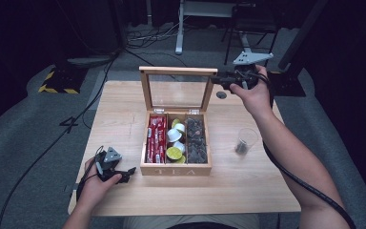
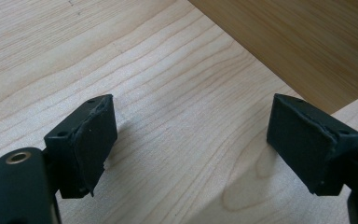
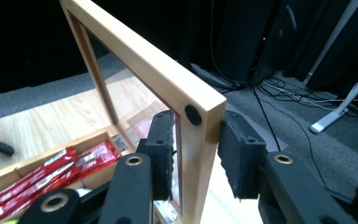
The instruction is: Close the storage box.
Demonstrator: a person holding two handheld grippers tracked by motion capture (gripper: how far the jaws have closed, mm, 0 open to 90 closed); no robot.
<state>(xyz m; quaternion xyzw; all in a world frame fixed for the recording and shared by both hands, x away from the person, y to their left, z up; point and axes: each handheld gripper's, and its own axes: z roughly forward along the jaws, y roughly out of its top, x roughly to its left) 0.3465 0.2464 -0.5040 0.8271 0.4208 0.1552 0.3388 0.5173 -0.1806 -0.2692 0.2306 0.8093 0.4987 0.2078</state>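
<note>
My right fingers (image 3: 196,156) straddle the top corner of the lid (image 3: 168,84) — one pad on the glass side, one on the outer face of the wooden frame. They look pressed to the wood on the inner side, and the outer pad sits touching or just off it; I take this as a grip on the lid, though a light one. In the high view the right fingers (image 1: 219,78) sit at the lid's upper right corner, with the lid (image 1: 177,71) standing upright at the back of the box (image 1: 176,169).

My left fingers (image 2: 191,140) are wide apart with nothing between them, resting low over the bare counter (image 2: 168,84), just beside the box wall. In the high view they (image 1: 124,174) lie at the box's front left corner.

The box sits mid-counter, open, with red sachets (image 1: 156,138) on the left, capsules (image 1: 176,140) in the middle and dark packets (image 1: 195,140) on the right. A clear cup (image 1: 244,140) stands apart to the right.

I judge this to be the lid-handling step — either it has just reached upright or it is about to swing down. The next move calls for guiding the corner along its hinge arc, keeping the grip loose enough to let the frame pivot, and perhaps steadying the box with my left.
</note>
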